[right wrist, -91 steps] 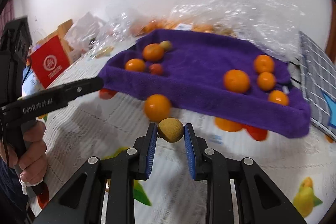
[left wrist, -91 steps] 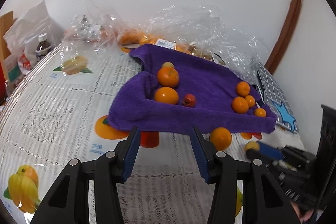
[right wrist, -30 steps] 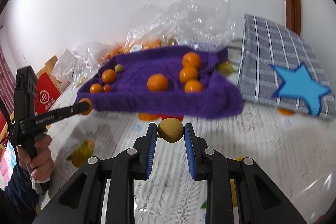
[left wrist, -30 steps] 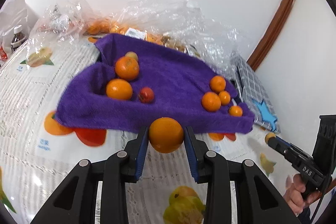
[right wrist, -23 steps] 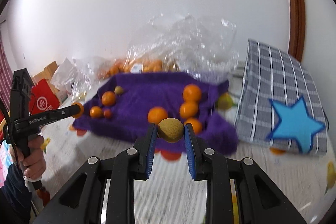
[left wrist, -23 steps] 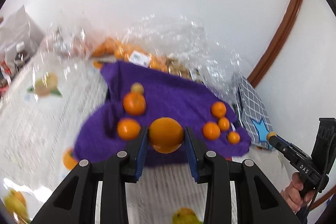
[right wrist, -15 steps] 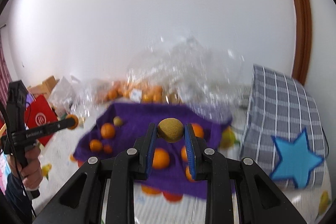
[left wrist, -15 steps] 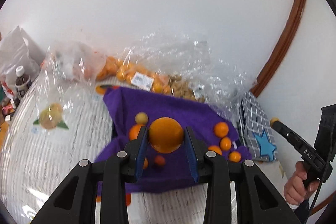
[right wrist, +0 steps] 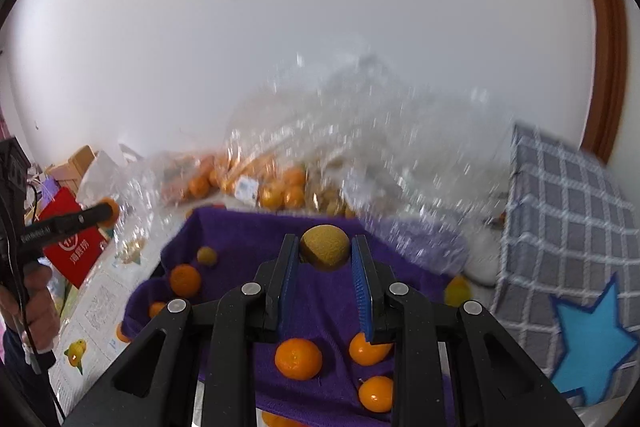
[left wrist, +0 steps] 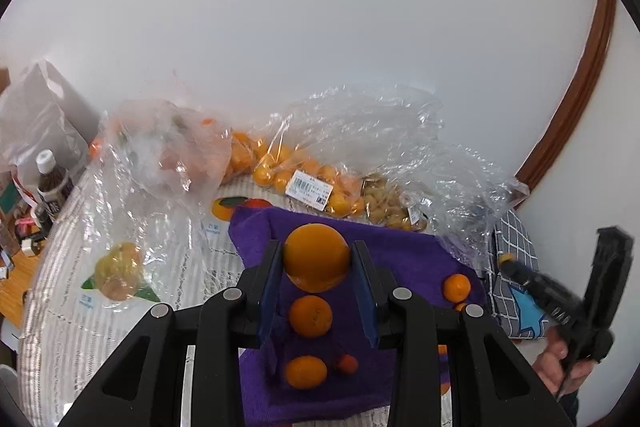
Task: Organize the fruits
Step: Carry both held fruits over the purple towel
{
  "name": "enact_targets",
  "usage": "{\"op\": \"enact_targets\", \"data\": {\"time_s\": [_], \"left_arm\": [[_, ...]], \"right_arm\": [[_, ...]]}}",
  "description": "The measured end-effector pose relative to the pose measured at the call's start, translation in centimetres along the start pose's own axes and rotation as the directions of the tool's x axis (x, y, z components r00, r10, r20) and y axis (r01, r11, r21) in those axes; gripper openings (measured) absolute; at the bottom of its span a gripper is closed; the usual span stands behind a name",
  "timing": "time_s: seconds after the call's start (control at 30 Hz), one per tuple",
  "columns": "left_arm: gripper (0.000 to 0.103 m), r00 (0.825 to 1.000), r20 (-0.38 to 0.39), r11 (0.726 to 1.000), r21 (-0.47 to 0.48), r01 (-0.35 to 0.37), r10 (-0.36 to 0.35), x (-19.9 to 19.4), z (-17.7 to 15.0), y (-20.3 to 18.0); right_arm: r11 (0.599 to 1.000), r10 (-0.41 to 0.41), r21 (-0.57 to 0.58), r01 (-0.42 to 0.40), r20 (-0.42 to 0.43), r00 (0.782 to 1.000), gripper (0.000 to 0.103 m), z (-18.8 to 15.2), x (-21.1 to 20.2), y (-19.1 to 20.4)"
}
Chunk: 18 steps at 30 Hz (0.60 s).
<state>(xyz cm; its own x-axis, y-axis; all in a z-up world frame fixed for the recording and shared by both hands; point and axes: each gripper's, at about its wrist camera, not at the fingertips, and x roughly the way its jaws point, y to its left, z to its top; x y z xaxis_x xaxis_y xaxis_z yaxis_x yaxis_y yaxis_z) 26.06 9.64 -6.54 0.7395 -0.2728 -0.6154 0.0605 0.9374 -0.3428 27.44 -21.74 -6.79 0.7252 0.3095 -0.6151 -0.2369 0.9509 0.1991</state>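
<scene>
From the left wrist camera, the left claw [left wrist: 316, 259] grips a large orange [left wrist: 316, 257] between its blue pads, held in the air above the purple towel [left wrist: 404, 259]. The towel is spread on the bench [left wrist: 120, 311], which carries a white cloth printed with fruit. On the towel, below the held orange, lie a second orange [left wrist: 310, 315], a third one [left wrist: 305, 371] and a small red fruit [left wrist: 346, 363] just beside it. Toward the towel's right edge sits a small tangerine [left wrist: 456, 287]. Behind the towel lie clear plastic bags [left wrist: 360, 147] with a labelled pack of small oranges [left wrist: 304, 179] inside. A dark bottle [left wrist: 52, 183] stands far left of the towel. To the right of the towel, the right claw [left wrist: 505, 260] shows from the side, with a hand [left wrist: 560, 367] on its grip.

From the right wrist camera, the right claw [right wrist: 325, 247] holds a yellow-brown round fruit [right wrist: 324, 247] between its pads, above the towel [right wrist: 248, 251]. On the towel below lie three tangerines [right wrist: 298, 358], close together. At the towel's left end are an orange [right wrist: 185, 279] and a small greenish fruit [right wrist: 206, 255]. A grey checked cloth with a blue star [right wrist: 568, 211] lies to the right of the towel. The left claw [right wrist: 108, 211] appears to the left of the towel, holding the orange. The plastic bags behind the towel are blurred.
</scene>
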Motion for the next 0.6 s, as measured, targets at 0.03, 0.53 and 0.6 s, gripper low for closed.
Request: {"op": "enact_targets", "data": {"time_s": [0.03,0.53,0.6], "left_arm": [[0.033,1.0,-0.009,1.0,-0.002,0.002,-0.002,0.4,0.0,0.0],[0.033,0.973,-0.232,0.996,0.081,0.042,-0.023,9.6,-1.3,-3.6],[0.033,0.966,-0.258,0.996,0.083,0.044,-0.021,10.5,-1.4,-3.9]], "right_arm": [[1.0,-0.003,-0.002,0.003,-0.017,1.0,0.027,-0.3,0.8,0.0],[0.998,-0.03,-0.06,0.017,-0.22,0.975,0.027,-3.9,8.1,0.7],[0.998,-0.038,-0.066,0.023,-0.236,0.971,0.027,-4.1,8.4,0.6]]}}
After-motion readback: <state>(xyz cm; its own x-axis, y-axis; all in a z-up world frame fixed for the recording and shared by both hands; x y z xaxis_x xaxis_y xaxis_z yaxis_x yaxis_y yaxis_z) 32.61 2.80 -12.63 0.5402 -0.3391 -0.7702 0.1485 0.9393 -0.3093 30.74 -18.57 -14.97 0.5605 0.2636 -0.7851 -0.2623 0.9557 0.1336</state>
